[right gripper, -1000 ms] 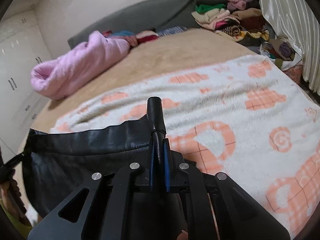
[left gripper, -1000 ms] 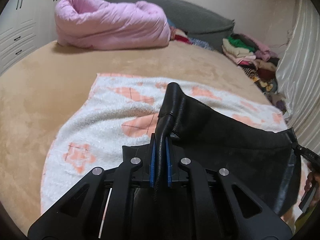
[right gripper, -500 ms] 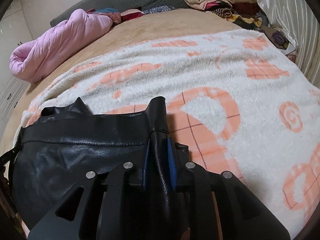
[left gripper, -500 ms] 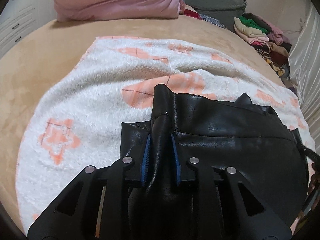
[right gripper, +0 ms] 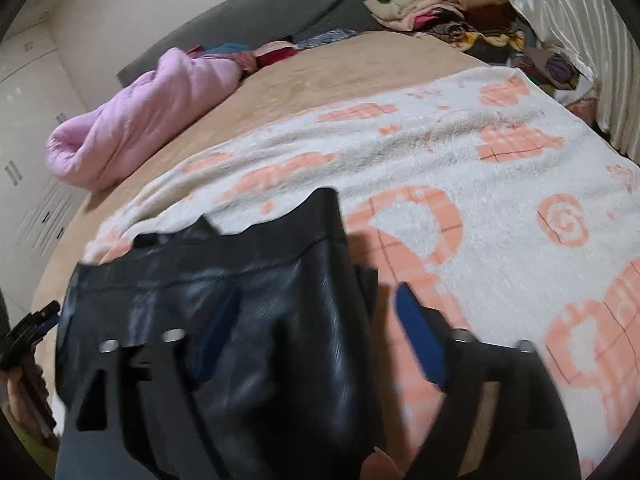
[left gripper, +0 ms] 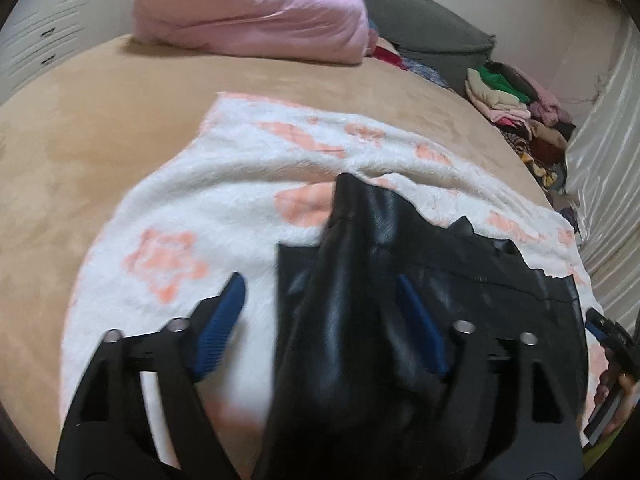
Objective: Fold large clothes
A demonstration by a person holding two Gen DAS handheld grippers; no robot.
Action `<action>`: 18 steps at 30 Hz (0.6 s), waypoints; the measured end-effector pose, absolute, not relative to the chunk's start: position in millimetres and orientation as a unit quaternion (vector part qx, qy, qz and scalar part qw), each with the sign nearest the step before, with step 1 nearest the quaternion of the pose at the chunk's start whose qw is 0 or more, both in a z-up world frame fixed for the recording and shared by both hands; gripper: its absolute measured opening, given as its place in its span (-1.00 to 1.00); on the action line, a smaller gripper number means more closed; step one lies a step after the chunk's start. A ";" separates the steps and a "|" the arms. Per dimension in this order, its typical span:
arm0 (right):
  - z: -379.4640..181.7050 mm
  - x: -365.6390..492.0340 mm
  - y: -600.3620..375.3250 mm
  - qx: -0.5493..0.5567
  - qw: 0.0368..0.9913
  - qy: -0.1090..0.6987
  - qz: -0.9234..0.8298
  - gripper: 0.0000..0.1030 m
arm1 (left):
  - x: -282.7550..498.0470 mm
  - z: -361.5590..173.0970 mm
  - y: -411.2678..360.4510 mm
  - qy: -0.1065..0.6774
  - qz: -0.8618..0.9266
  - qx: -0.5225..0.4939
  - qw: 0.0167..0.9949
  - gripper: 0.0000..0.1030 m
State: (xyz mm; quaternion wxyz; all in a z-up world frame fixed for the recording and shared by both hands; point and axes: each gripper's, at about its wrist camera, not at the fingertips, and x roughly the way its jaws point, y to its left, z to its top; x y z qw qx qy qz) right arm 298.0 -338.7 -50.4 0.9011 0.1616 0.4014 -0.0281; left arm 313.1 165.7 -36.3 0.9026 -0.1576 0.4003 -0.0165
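Note:
A black leather-like garment (left gripper: 460,288) lies on a white blanket with orange patterns (left gripper: 192,216) on the bed. My left gripper (left gripper: 319,280) hangs over the garment's left end. Its jaws are opening wide, and a raised fold of the garment stands between the blue pads (left gripper: 224,320) without touching them. My right gripper (right gripper: 319,290) is over the garment (right gripper: 200,280) at its right end. Its jaws are opening too, with the upright corner loose between the pads (right gripper: 416,332). Each gripper shows at the edge of the other's view, blurred.
A rolled pink quilt (left gripper: 248,12) lies at the far side of the tan bed (left gripper: 80,128). Behind it is a grey cushion (left gripper: 424,28), with a heap of clothes (right gripper: 440,8) in the far corner. A shiny curtain (left gripper: 608,184) runs along the right. White cupboards (right gripper: 28,128) stand on the left.
Both grippers were shut on the garment's top corners and have sprung open, letting go. The garment has come down onto the blanket, its pinched folds still standing up.

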 end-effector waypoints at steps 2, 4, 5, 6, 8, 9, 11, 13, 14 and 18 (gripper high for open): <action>-47.9 284.7 -334.3 0.167 0.899 0.405 -0.002 0.78 | 300.7 -36.1 173.7 0.399 -0.018 -0.175 0.900 0.64; -49.0 274.7 -331.4 0.164 0.894 0.417 0.007 0.83 | 288.4 -39.5 182.5 0.406 -0.023 -0.198 0.892 0.79; -49.4 266.4 -330.4 0.160 0.893 0.421 0.002 0.86 | 285.0 -41.5 185.0 0.410 -0.024 -0.206 0.888 0.80; -49.4 260.3 -330.2 0.161 0.892 0.421 0.005 0.86 | 280.3 -44.8 188.2 0.415 -0.027 -0.216 0.883 0.82; -51.4 248.2 -331.0 0.162 0.890 0.427 0.004 0.88 | 274.5 -49.8 190.1 0.422 -0.032 -0.230 0.876 0.82; -53.4 242.3 -333.0 0.167 0.887 0.430 -0.002 0.90 | 272.8 -52.1 190.2 0.425 -0.034 -0.236 0.873 0.82; -59.4 232.8 -338.0 0.183 0.879 0.439 -0.003 0.90 | 271.9 -56.6 187.2 0.431 -0.041 -0.245 0.867 0.82; -66.4 225.0 -342.8 0.206 0.872 0.445 -0.006 0.91 | 272.6 -60.6 182.3 0.439 -0.044 -0.245 0.863 0.82; -72.1 221.2 -345.0 0.225 0.864 0.450 -0.001 0.91 | 273.0 -62.3 180.4 0.442 -0.045 -0.245 0.862 0.82; -84.1 216.4 -343.9 0.254 0.851 0.460 0.017 0.91 | 275.3 -73.2 173.3 0.458 -0.047 -0.247 0.853 0.82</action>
